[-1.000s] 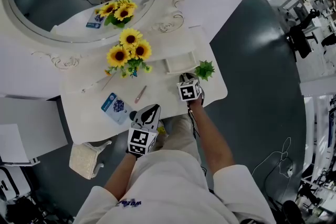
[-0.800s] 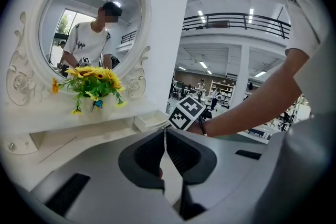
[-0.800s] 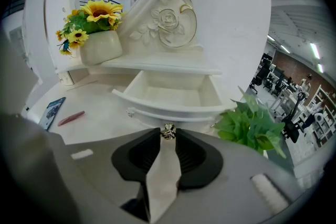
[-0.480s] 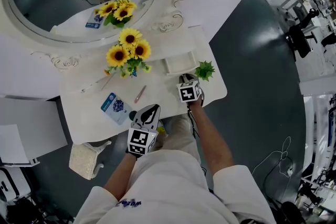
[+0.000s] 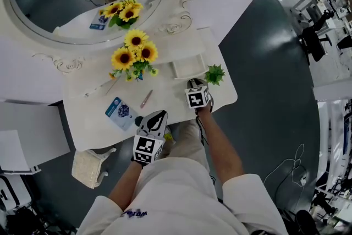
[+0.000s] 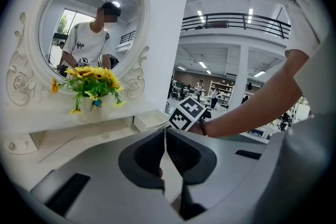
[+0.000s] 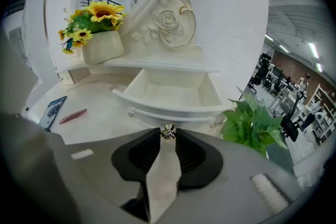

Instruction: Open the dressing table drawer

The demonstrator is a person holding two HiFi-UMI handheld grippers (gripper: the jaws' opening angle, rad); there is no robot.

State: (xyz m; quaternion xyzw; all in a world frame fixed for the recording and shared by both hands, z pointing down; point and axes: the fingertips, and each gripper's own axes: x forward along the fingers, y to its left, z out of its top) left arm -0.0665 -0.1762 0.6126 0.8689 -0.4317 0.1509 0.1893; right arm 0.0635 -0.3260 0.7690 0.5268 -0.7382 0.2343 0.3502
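Right gripper view: right tool (image 7: 168, 137) was seen pinched on the small metal knob (image 7: 168, 130) of the drawer (image 7: 173, 93), which was already drawn well out over the desk (image 7: 100, 122). A straight, level pull was judged best; any twist risked the knob slipping. Left tool (image 6: 166, 136) was closed, empty.

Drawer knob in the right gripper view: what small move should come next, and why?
Probably open the jaws and draw the right gripper back. The drawer already stands pulled well out, its empty inside showing, and the jaws are clamped on its knob, so nothing seems left to pull.
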